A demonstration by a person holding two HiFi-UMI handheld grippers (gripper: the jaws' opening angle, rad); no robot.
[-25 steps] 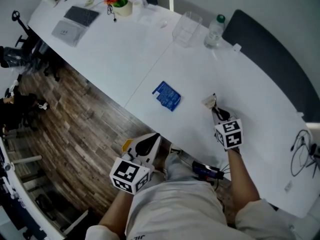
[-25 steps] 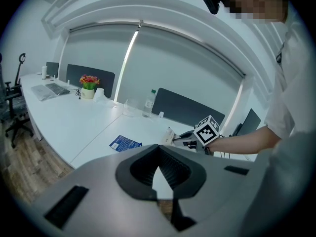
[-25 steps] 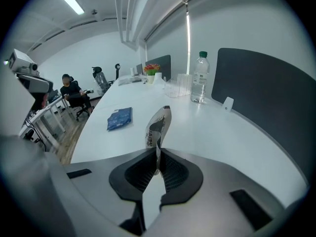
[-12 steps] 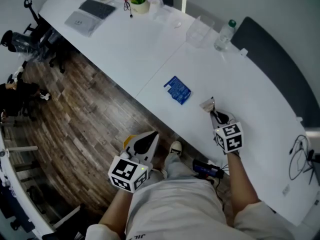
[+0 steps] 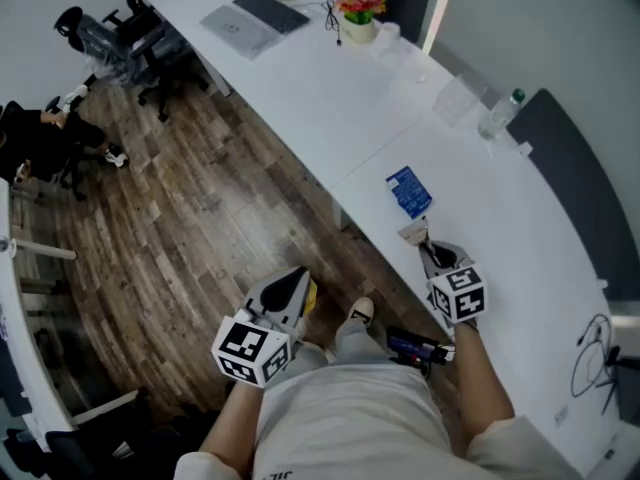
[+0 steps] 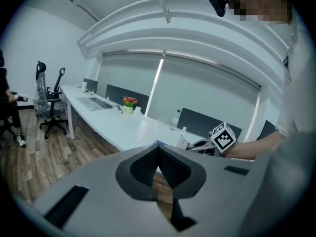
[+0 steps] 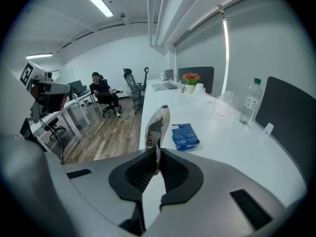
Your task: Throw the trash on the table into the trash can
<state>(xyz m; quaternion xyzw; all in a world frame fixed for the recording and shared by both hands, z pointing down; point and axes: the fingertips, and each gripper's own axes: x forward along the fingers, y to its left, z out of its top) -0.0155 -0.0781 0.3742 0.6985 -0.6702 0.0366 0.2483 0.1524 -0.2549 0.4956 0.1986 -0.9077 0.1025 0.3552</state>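
The floor [image 5: 200,238] is wood-look planking in mixed brown tones, laid in short staggered boards. Across it runs a long, curved tabletop [image 5: 330,98], smooth matte white, with a thin seam dividing its two sections. Along its far edge stands a dark, flat partition panel [image 5: 580,188] with rounded corners.

The right hand-held gripper [image 5: 428,250] is pale grey moulded plastic with black ribbed pads and a cube of black-and-white square markers. It hangs over the near edge of the tabletop. Its jaws are pressed together on a crumpled wrapper [image 7: 157,127], a thin, creased strip, silvery with dark print, that stands upright out of the pads and curls at the top.

The left hand-held gripper [image 5: 300,278], of the same make, is out over the floor, well apart from the tabletop. Its pads meet at the tips with nothing between them.

Toward the far left end of the tabletop lies a flat grey laptop [image 5: 255,18]. A small pale pot of red and yellow flowers [image 5: 360,23] sits by the far edge. Farther right are a clear, boxy plastic container [image 5: 455,98] and a clear bottle [image 5: 503,116] with a green cap, both by the far edge.

A blue packet [image 5: 409,191], rectangular and glossy with white print, lies flat close to the near edge, just beyond the held wrapper.
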